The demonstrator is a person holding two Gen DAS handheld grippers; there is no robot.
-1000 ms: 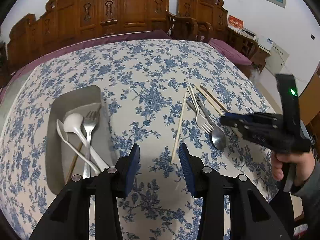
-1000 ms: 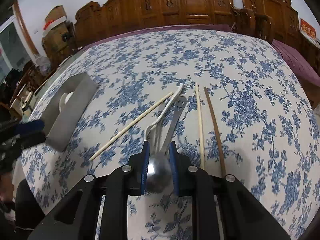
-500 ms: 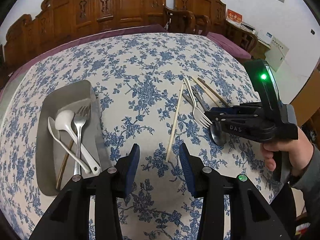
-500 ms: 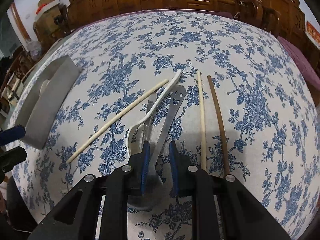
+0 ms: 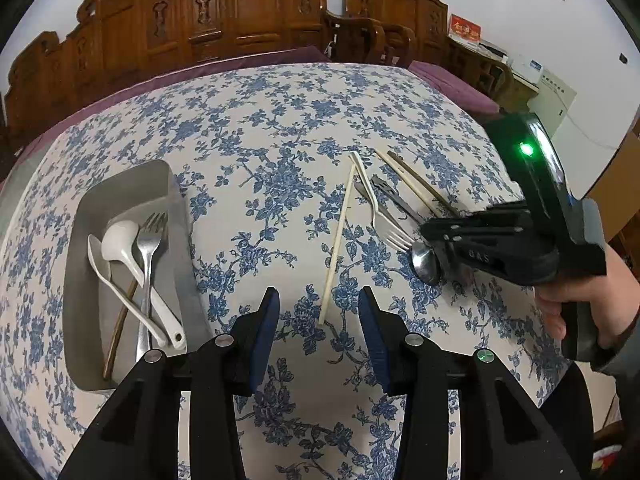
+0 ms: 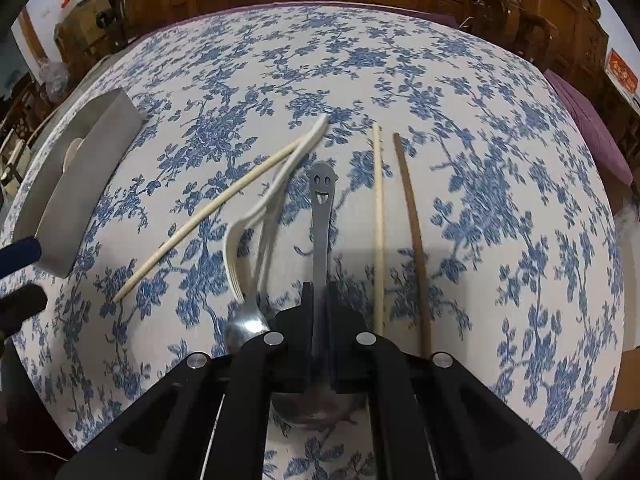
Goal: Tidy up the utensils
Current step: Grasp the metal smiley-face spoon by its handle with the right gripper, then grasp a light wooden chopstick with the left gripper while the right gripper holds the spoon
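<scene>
Floral tablecloth point(image 6: 480, 184): right claw point(image 6: 319, 292) just closed on smiley-handled steel spoon point(image 6: 321, 200); left claw point(image 5: 319, 320) half-open, empty.

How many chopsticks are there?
4. A brown chopstick lies in the metal tray; a pale chopstick lies slanted on the tablecloth; another pale one and a brown one lie side by side. Others may be hidden.

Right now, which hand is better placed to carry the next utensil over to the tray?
Right. The right gripper has just closed on the metal spoon with the smiley handle, among the loose utensils. The left gripper hangs open over bare tablecloth near the tray, holding nothing.
</scene>
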